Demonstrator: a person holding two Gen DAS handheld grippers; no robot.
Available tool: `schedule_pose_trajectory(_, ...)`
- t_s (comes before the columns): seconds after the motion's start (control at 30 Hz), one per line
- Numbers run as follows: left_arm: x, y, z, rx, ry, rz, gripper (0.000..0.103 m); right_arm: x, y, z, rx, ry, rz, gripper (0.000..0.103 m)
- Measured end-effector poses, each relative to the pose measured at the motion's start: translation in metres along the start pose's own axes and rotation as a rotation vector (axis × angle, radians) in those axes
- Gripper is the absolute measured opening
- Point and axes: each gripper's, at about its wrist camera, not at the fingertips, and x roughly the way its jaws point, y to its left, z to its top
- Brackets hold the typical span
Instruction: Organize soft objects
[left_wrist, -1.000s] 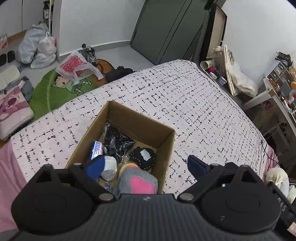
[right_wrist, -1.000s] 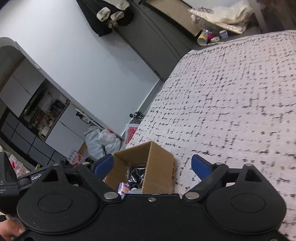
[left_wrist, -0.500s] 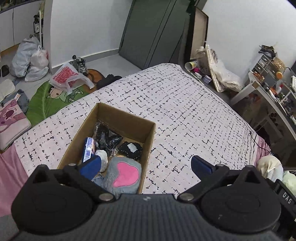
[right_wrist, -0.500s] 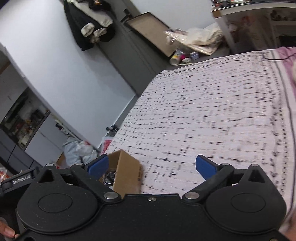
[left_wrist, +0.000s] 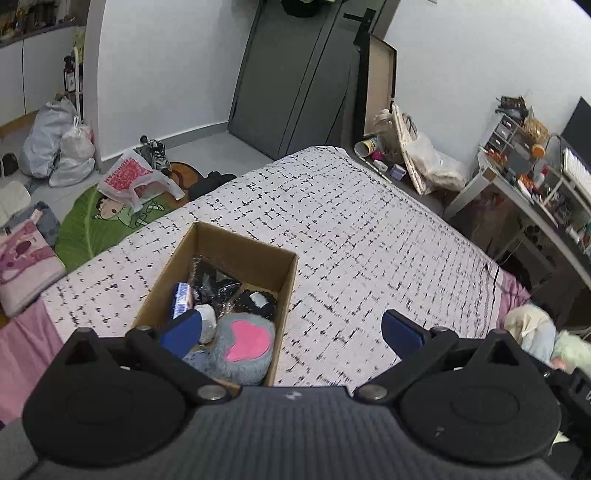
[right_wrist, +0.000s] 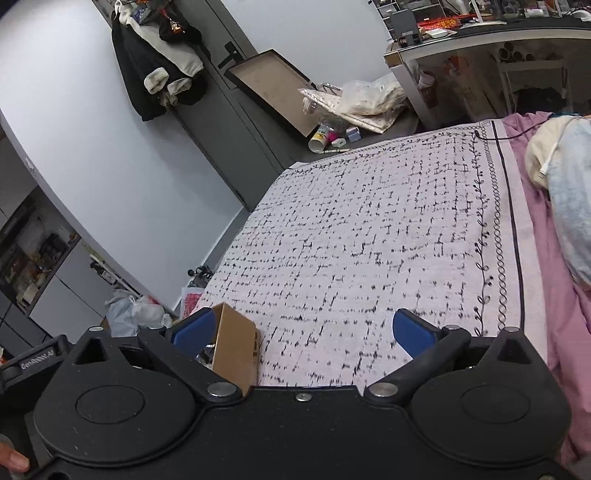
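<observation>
An open cardboard box (left_wrist: 284, 273) sits on the bed's black-and-white patterned cover (left_wrist: 369, 229). Inside lie a grey plush with a pink heart (left_wrist: 243, 341), a black soft item with a white label (left_wrist: 256, 301), a black item in clear wrap (left_wrist: 212, 280) and a small blue-and-white pack (left_wrist: 181, 301). My left gripper (left_wrist: 291, 330) is open and empty, above the box's near right corner. My right gripper (right_wrist: 301, 330) is open and empty above the cover; the box's corner (right_wrist: 236, 343) shows by its left finger.
A pink sheet and pale pillows (right_wrist: 565, 206) lie at the bed's right. A cluttered desk (left_wrist: 535, 184) stands beyond the bed. Bags (left_wrist: 59, 147), a green mat (left_wrist: 99, 214) and shoes lie on the floor at left. A dark door (left_wrist: 295, 74) is behind.
Both grippers have pulled back and up from the box, which now looks smaller and farther. The right view has swung right, toward the pillows. Both stay open and empty.
</observation>
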Motion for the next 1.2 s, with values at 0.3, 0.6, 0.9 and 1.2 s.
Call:
schedule_pose_trajectory(0.3,-0.029,-0.011,-0.012,0.083,-0.015,0.005,0.103,-0.036,0.019,-0.009,-0.079,0.018,-0.03,0.103)
schedule_pose_trajectory(0.6,-0.057,-0.011,-0.022,0.152,-0.049,0.004,0.103,-0.061,0.032,-0.017,-0.137,0.039,-0.055,0.103)
schedule_pose_trajectory(0.9,-0.068,-0.007,-0.032,0.197,-0.014,0.018,0.103,-0.075,0.045,-0.022,-0.178,0.077,-0.088,0.103)
schedule_pose_trajectory(1.2,-0.078,-0.013,-0.04,0.26,0.005,0.004,0.103,-0.085,0.05,-0.026,-0.189,0.081,-0.087,0.103)
